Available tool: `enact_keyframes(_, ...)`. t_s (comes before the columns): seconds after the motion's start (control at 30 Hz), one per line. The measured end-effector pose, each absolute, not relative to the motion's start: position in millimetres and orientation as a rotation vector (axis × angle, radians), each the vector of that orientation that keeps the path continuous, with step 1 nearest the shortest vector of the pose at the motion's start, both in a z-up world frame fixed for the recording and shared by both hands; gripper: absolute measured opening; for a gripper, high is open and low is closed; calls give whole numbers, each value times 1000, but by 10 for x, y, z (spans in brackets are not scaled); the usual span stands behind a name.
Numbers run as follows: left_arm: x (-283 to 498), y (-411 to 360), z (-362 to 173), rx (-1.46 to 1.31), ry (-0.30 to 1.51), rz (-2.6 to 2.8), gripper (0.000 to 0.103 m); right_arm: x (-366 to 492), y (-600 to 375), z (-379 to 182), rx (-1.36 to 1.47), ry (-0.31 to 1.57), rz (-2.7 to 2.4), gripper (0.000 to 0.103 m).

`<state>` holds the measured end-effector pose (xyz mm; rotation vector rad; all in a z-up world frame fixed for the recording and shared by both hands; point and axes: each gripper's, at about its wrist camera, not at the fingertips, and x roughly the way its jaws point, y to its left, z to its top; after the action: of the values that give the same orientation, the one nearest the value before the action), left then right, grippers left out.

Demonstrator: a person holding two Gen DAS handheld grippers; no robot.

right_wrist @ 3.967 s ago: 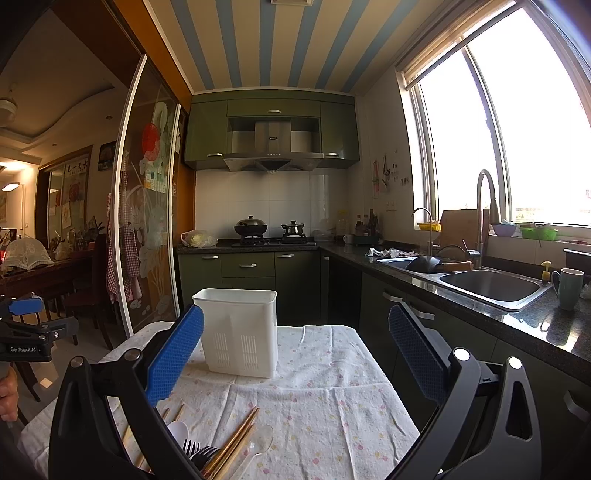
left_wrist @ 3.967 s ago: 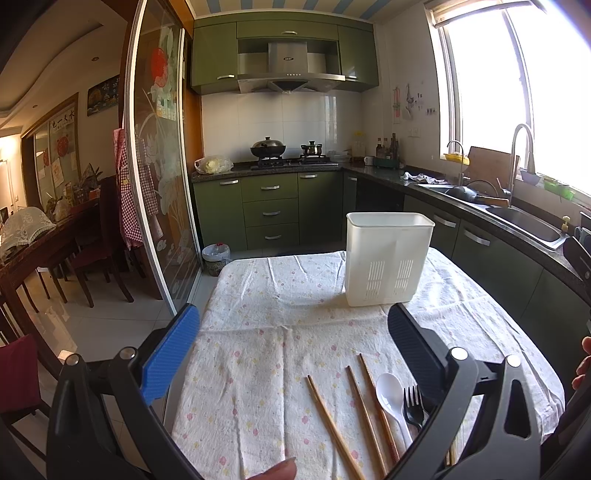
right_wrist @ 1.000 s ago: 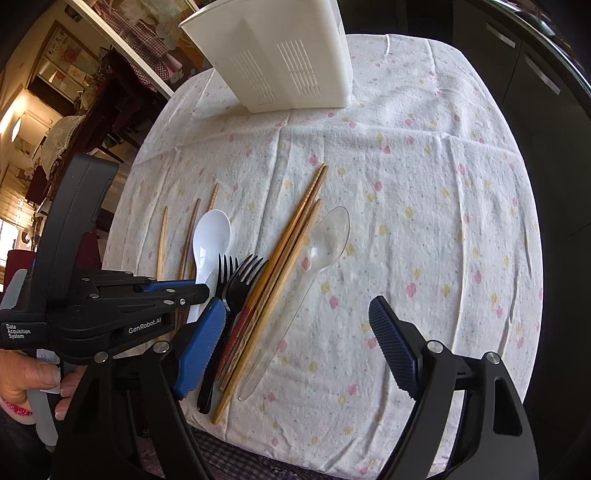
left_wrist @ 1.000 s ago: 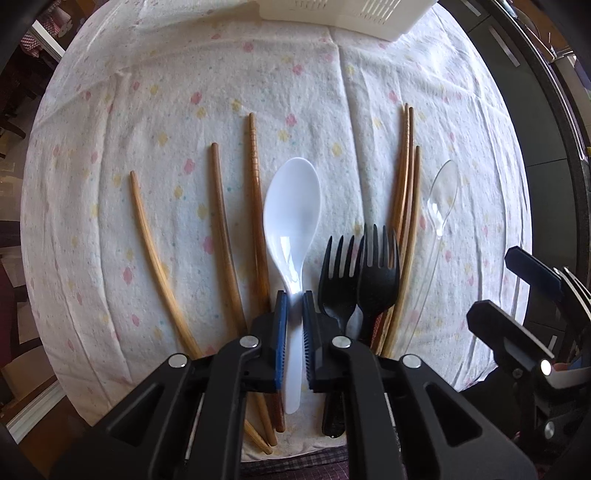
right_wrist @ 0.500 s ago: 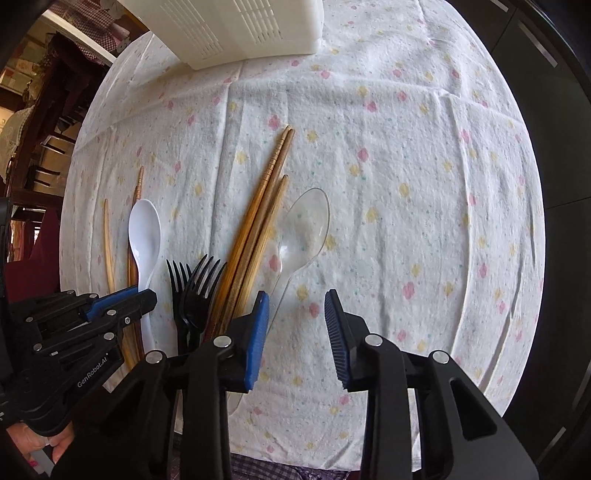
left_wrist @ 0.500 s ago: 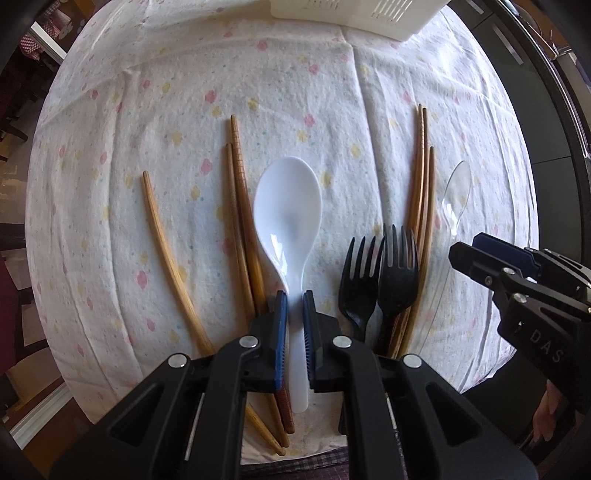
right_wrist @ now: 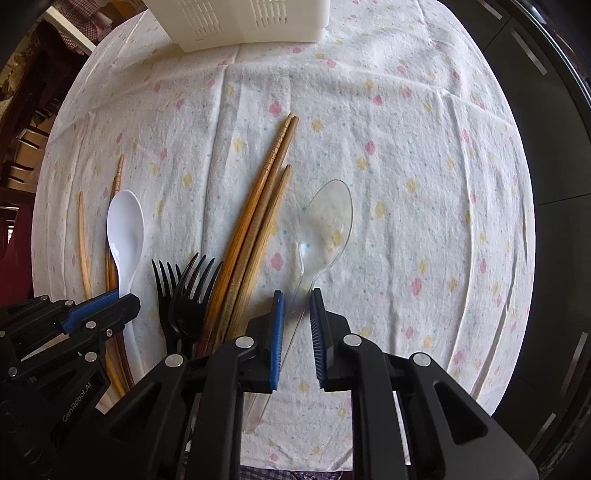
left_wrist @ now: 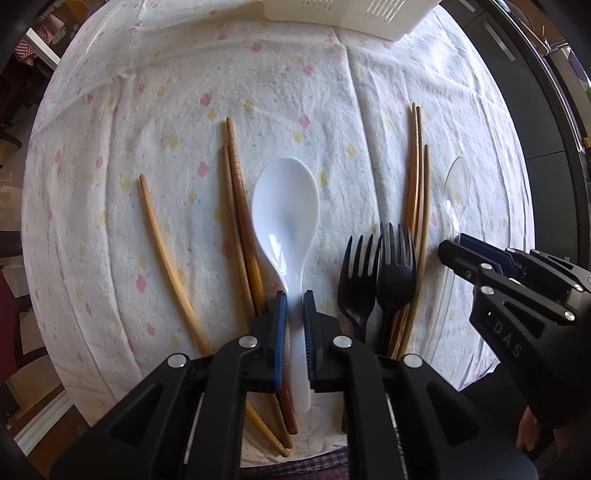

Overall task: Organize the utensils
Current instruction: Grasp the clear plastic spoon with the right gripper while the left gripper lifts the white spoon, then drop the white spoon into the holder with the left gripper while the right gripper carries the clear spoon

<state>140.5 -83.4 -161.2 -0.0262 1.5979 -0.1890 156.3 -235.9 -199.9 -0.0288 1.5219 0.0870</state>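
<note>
left gripper (left_wrist: 293, 295) clenched the white spoon (left_wrist: 286, 218) by its handle at the table's near edge, chopsticks (left_wrist: 240, 236) touching one side, forks (left_wrist: 376, 273) just beside the other. basket (left_wrist: 351, 14) sat at the far edge; nothing looked sorted yet.

right gripper (right_wrist: 295, 299) straddled the clear spoon (right_wrist: 321, 229), jaws narrowed but a gap showing; chopsticks (right_wrist: 255, 225) crowded it.

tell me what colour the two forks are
Black, both forks; clearest in the left wrist view, lying beside the white spoon.
</note>
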Motion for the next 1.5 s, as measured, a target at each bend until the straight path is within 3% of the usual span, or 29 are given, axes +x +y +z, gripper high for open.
enact_keyframes(0.27, 1325, -785, -1540, -55, 1560, -261, 8, 1346, -2611, -1807, 109, 1375, 184, 9)
enact_keyframes(0.53, 1203, -741, -995, -65, 1363, -336, 8, 918, -3054, -1486, 334, 1115, 274, 10)
enact_keyframes(0.87, 1382, -803, 153, -55, 995, -343, 8, 520, -3713, -1126, 441, 905, 294, 10)
enact_keyframes(1.13, 1854, -944, 949, -95, 581, -352, 8, 476, -3826, -1061, 462, 824, 299, 10)
enact_keyframes(1.3, 2132, -1084, 976, -37, 365, -295, 8, 458, -3866, -1006, 477, 783, 303, 10)
enact_keyframes(1.5, 2512, -1022, 604, -94, 342, -243, 8, 437, -3924, -953, 494, 744, 307, 10)
